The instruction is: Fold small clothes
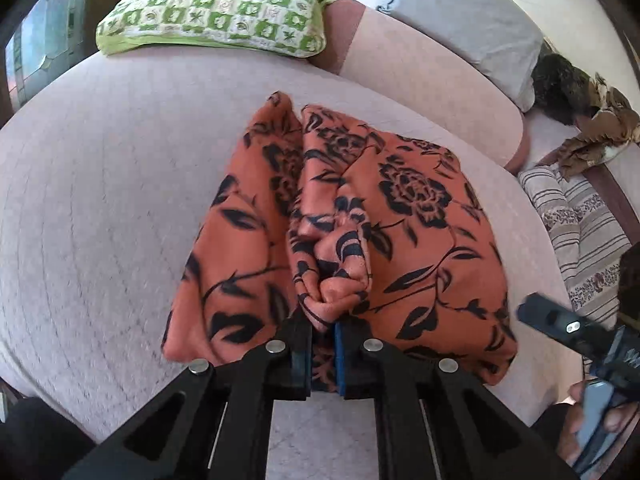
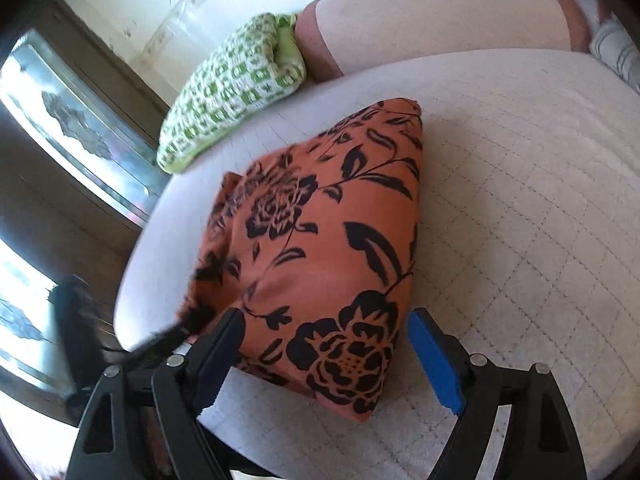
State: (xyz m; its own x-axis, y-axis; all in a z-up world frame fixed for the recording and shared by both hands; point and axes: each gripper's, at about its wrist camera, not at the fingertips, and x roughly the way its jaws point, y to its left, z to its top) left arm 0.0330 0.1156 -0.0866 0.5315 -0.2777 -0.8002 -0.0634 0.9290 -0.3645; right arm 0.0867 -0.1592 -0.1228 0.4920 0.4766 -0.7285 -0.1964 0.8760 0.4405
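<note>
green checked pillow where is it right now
The green checked pillow lies at the far left of the bed, beyond the orange floral garment; in the right wrist view it sits upper left, beside the window.

One orange floral garment, two grippers, one green checked pillow, one grey pillow, one striped cushion.

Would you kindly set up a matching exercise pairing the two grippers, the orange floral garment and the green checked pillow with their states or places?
Column one:
1. left gripper
2. right gripper
3. orange floral garment
4. green checked pillow

Column two:
A. fingers spread apart, holding nothing
B. at the far edge of the bed, beside the pink bolster
C. fingers pinched on a bunched fold of cloth
D. lying folded on the pale quilted cover

Pairs: 1-C, 2-A, 3-D, 4-B
</note>
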